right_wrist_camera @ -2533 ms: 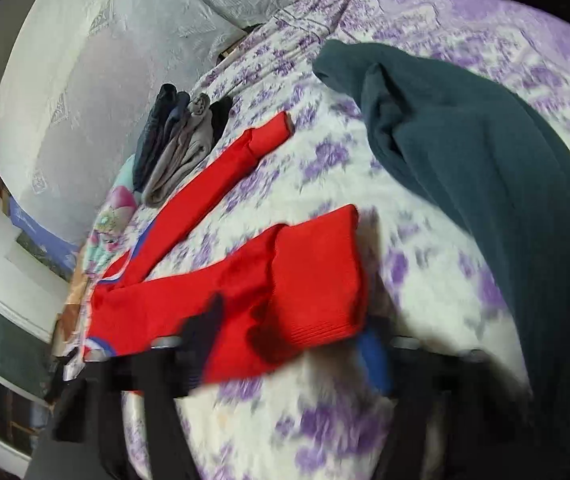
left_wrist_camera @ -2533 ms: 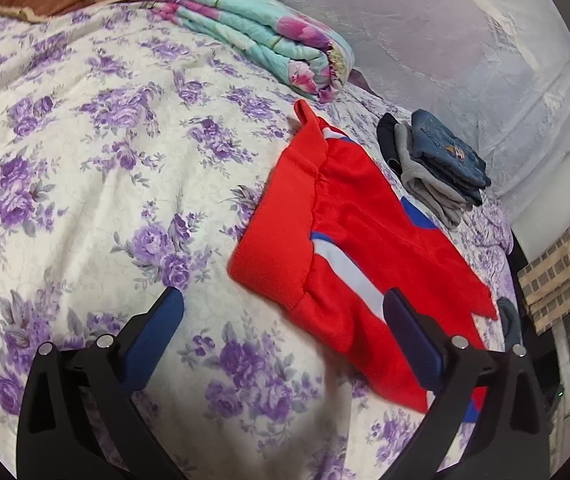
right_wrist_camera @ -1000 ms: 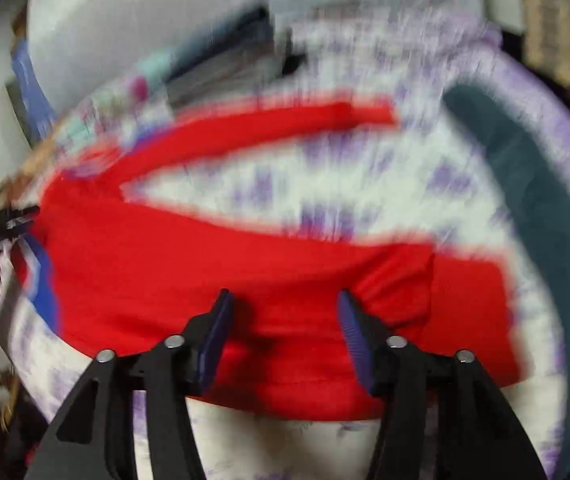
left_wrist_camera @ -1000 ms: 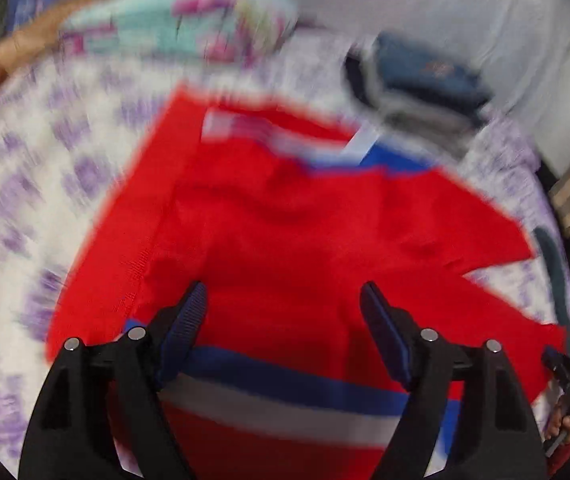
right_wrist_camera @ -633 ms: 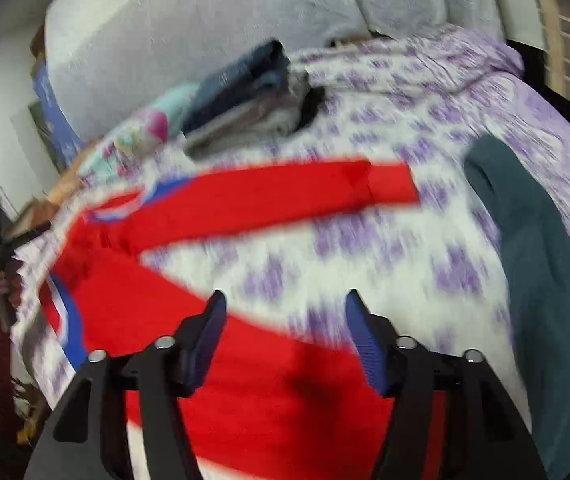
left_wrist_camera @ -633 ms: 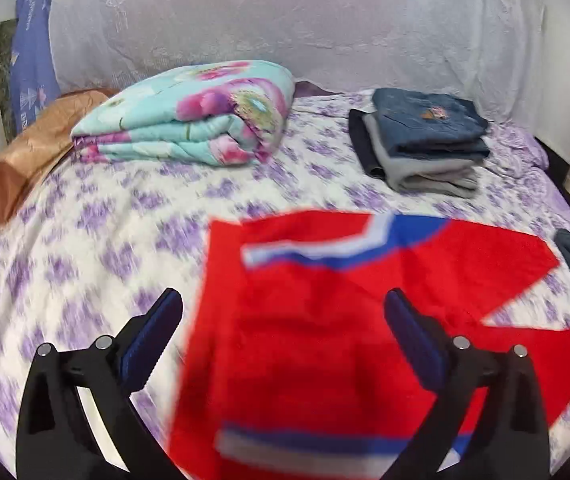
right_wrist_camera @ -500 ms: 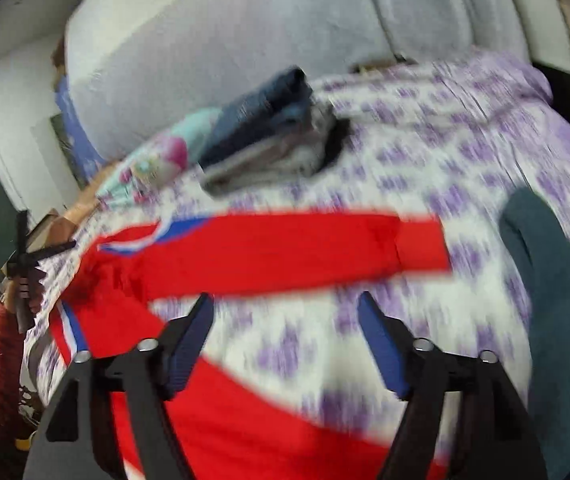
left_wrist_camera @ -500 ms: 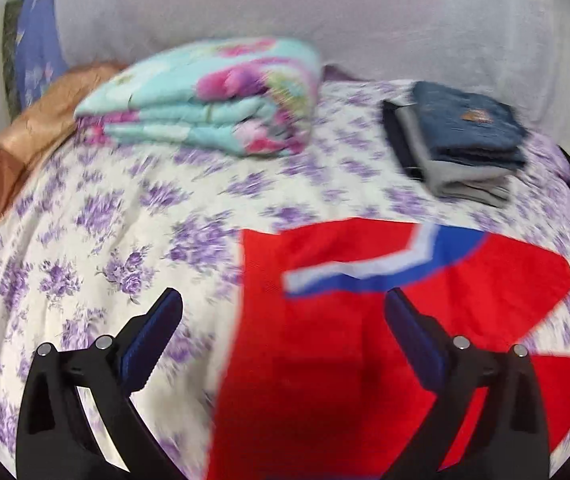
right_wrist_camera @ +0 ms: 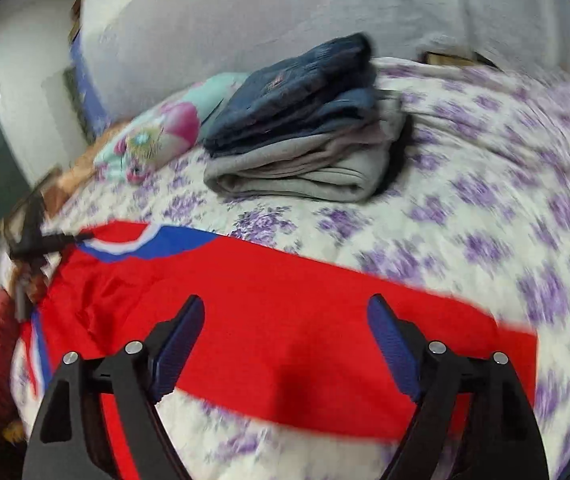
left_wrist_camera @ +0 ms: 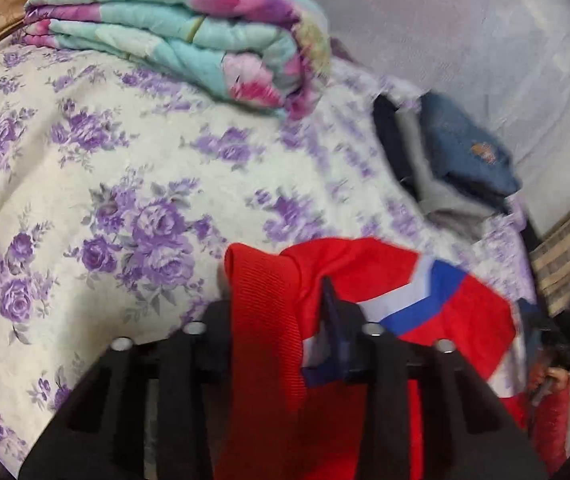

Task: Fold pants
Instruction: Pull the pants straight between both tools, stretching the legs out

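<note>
left gripper point(left_wrist_camera: 285, 316) pinches red pants point(left_wrist_camera: 365, 276); right gripper point(right_wrist_camera: 285, 344) spread.

I can't see the left gripper point(left_wrist_camera: 285, 320) pads: red pants point(left_wrist_camera: 269, 320) ribbing covers them. Pants' lower part runs off the bottom edge. Bedspread point(right_wrist_camera: 525, 184) print smears toward the bed's right edge.
</note>
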`<act>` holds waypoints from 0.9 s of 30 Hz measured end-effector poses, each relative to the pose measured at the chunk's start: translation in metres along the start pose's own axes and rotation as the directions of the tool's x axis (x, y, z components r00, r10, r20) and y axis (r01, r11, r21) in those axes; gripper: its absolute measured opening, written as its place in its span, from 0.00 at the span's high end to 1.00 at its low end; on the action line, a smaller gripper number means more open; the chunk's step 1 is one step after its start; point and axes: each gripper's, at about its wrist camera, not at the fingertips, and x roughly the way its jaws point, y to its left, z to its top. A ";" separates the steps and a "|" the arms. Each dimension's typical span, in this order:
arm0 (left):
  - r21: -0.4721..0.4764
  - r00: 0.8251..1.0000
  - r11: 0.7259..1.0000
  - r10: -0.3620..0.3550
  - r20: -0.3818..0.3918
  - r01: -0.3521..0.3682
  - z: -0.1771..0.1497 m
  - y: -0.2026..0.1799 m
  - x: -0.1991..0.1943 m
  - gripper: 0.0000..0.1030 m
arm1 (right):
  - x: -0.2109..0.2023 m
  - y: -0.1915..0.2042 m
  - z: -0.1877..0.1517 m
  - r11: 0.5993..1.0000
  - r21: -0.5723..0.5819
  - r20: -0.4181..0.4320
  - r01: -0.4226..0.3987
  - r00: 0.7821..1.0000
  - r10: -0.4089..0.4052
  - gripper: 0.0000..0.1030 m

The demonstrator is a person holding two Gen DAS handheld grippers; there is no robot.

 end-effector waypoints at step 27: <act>-0.026 0.999 0.999 -0.048 -0.023 0.047 0.004 0.007 0.006 0.72 | 0.126 0.058 0.043 0.905 -0.388 -0.218 -0.177 0.971 0.096 0.88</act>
